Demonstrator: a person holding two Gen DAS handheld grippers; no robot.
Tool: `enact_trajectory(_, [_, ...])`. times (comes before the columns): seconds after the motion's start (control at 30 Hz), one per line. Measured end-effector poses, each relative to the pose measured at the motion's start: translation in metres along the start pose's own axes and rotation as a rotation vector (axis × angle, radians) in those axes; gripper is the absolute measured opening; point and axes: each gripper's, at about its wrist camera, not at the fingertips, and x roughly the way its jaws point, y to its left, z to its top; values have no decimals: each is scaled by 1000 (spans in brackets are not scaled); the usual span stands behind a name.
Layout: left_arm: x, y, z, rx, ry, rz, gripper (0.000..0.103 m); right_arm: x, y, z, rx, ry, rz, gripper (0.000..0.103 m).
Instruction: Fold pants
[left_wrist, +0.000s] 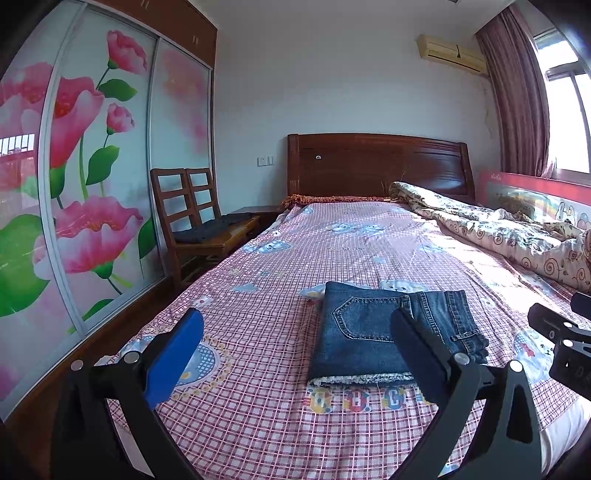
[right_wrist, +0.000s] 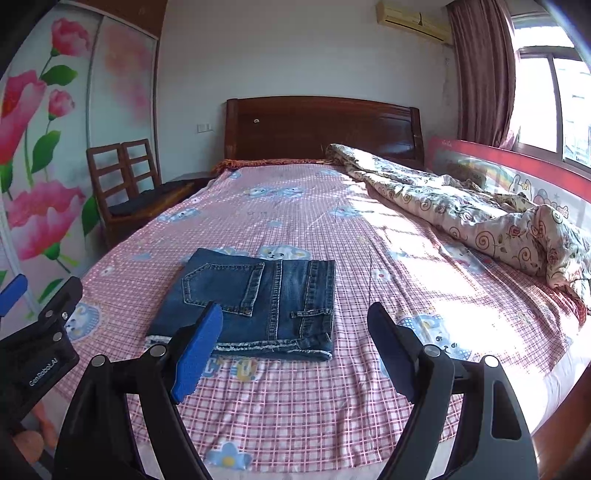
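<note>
Blue-padded fingers (right_wrist: 197, 354) of the right gripper (right_wrist: 295, 350) stand wide apart with nothing between them, and the left gripper (left_wrist: 295, 354) gapes just as wide and empty; both hover above the checked bedsheet (right_wrist: 314, 406) at the foot of the bed. Just beyond them lie the jeans (right_wrist: 255, 302), folded into a neat flat rectangle, back pocket up, frayed hem nearest; the folding looks finished, so the best play is to draw both grippers clear without snagging that hem, or press any lifted edge flat.
</note>
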Motion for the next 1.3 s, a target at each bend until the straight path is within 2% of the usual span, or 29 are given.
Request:
enact_trajectory(0.23, [-3,-5,-1,41,-10,27,101,1,3,0,-9,4,5,80])
enact_trajectory(0.63, [-1,-4,0,15,13,-76,101,1,2,0,-10,8,9,80])
enact_trajectory(1.3, [5,-3,-1,1,41,-93,101,3,1,3,-13,8,23,80])
